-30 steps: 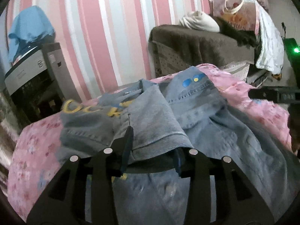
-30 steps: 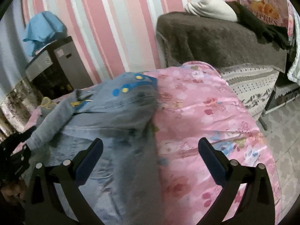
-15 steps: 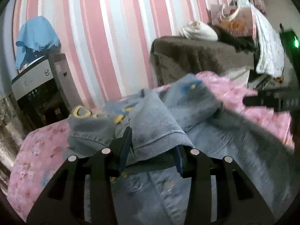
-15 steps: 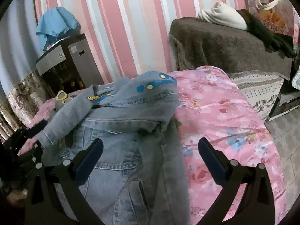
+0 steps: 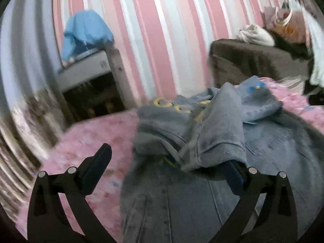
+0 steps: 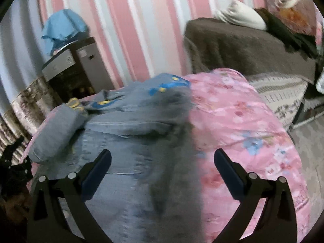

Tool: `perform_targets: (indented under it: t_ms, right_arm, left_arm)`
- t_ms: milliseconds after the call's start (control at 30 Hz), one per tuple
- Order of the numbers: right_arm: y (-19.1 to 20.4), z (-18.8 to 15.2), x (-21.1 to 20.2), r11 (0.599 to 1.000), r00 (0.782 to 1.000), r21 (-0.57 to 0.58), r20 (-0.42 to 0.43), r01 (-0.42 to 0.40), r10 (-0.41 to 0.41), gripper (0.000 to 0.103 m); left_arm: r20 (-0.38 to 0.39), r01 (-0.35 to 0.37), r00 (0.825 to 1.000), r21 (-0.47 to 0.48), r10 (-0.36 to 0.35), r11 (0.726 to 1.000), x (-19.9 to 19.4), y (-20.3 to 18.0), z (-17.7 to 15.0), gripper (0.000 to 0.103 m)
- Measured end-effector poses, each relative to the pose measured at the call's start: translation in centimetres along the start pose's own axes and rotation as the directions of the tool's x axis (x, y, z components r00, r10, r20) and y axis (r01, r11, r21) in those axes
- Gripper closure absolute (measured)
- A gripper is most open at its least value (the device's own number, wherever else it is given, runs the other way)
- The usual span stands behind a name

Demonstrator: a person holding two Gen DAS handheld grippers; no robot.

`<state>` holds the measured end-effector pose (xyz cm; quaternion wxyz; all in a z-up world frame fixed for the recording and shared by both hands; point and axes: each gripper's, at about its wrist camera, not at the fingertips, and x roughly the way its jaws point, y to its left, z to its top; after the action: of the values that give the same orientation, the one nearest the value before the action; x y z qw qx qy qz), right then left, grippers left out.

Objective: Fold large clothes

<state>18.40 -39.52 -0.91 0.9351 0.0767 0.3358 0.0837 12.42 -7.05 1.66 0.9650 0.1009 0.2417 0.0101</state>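
left tongs opening, denim jacket sleeve draped loose between; right tongs wide open

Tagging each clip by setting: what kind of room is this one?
Probably a home bedroom: a denim jacket lies on a bed with a pink floral cover, against a pink striped wall, with laundry piled on brown-covered furniture.

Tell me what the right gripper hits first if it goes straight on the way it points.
Probably the denim jacket: the open right gripper points down at its edge on the pink bedspread. Blur leaves depth unclear.
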Motion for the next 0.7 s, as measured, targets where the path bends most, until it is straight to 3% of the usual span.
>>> perform_targets:
  t_ms: [67,200,300,400,533,700]
  right_arm:
    - [1.5,0.2,-0.1,0.999,1.000,-0.031,0.007,-0.016,0.017,0.002]
    - [3.2,0.0,-0.5,0.998,1.000,-0.050,0.010,-0.024,0.024,0.002]
    - [3.9,-0.7,-0.6,0.999,1.000,-0.042,0.000,-0.031,0.031,0.002]
    - [5.1,-1.4,-1.0,0.998,0.999,-0.030,-0.009,-0.054,0.054,0.002]
    - [8.3,-2.3,-1.4,0.993,0.995,-0.061,-0.014,-0.101,0.101,0.002]
    - [14.8,-3.4,-0.2,0.979,0.987,-0.125,-0.037,-0.159,0.156,0.002]
  left_arm:
    - [-0.017,0.032,0.999,0.004,-0.032,0.999,-0.5,0.5,-0.9,0.003]
    - [-0.067,0.029,0.997,0.020,-0.028,0.999,-1.4,1.6,-2.8,0.003]
    - [-0.234,0.045,0.972,0.034,-0.036,0.998,-0.6,2.1,-4.5,0.003]
    - [-0.265,0.069,0.962,0.004,-0.066,0.998,-1.5,3.4,-5.7,0.003]
    - [-0.190,0.081,0.978,-0.049,-0.089,0.996,-3.0,5.8,-6.1,0.003]
    - [-0.141,0.042,0.988,-0.116,-0.059,0.992,-2.6,9.5,-5.2,0.003]
